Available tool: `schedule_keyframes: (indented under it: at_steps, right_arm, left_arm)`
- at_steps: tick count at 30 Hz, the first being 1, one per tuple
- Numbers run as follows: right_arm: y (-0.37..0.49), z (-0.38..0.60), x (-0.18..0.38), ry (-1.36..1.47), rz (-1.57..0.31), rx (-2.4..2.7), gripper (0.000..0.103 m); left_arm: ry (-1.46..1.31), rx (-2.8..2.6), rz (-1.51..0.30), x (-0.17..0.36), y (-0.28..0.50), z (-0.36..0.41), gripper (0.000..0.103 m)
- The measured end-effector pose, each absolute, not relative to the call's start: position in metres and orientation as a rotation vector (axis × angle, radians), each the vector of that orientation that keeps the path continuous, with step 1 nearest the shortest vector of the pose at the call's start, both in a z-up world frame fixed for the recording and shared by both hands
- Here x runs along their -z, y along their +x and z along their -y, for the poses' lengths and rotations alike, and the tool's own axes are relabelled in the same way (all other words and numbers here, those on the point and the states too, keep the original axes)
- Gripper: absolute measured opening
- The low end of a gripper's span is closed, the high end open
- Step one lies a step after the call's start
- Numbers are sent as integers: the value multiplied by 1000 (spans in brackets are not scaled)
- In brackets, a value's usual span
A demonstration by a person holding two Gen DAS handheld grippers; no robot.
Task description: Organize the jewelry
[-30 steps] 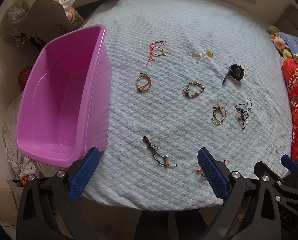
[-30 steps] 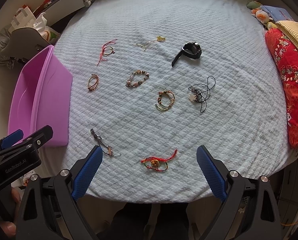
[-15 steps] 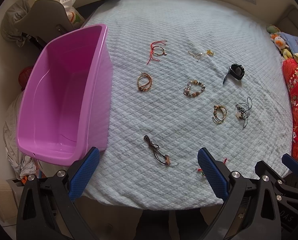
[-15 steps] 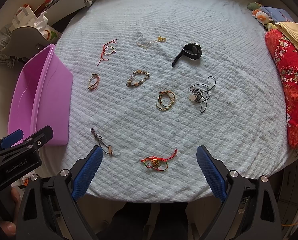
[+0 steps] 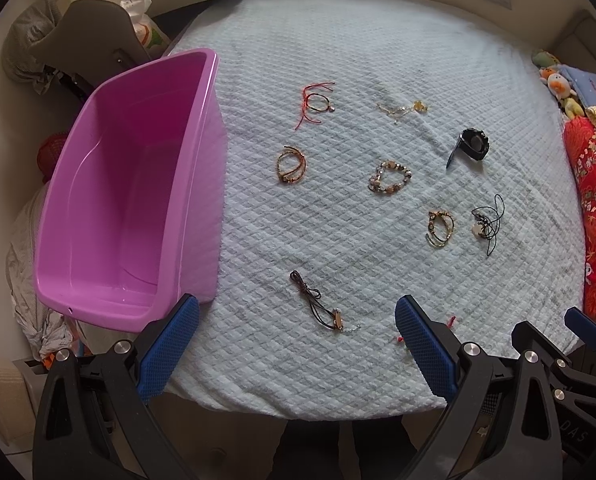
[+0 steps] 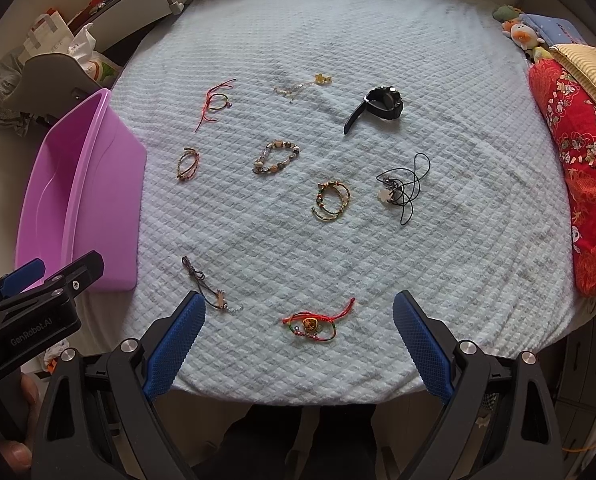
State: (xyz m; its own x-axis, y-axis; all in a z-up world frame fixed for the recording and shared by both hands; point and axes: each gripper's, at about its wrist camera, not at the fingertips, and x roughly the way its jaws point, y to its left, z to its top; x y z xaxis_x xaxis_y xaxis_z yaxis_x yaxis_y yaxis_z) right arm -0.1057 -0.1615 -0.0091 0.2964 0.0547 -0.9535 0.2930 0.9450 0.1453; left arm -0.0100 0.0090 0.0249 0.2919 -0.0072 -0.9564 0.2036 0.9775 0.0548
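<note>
- 1 purple plastic tub (image 6: 78,200), rectangular.
- 1 black wristwatch (image 6: 379,105).
- 5 bracelets: 1 beaded stone (image 6: 276,157), 1 gold-green multi-strand (image 6: 331,202), 1 brown coil (image 6: 188,164), 2 red cord (image 6: 216,102) (image 6: 311,322).
- 3 necklaces/cords: 1 thin gold chain (image 6: 303,86), 1 black cord w/ white pendant (image 6: 401,192), 1 dark cord w/ tag (image 6: 208,286).

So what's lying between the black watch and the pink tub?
In the right wrist view, the beaded bracelet and a brown cord bracelet lie on the blanket between the black watch and the pink tub.
</note>
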Motion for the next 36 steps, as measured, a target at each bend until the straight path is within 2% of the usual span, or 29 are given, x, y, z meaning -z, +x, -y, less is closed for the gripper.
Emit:
schedule_keyframes:
  at_steps: [8, 22, 36]
  right_arm:
    - [-134, 165, 21, 310, -1226, 175, 91]
    - [-199, 169, 138, 288, -1226, 76, 90]
    - [-183, 152, 218, 246, -1097, 125, 90]
  left_arm:
    - [193, 172, -1244, 1, -23, -27, 96]
    - [159, 122, -1190, 94, -90, -34, 96]
    - [165, 168, -1072, 181, -79, -17, 96]
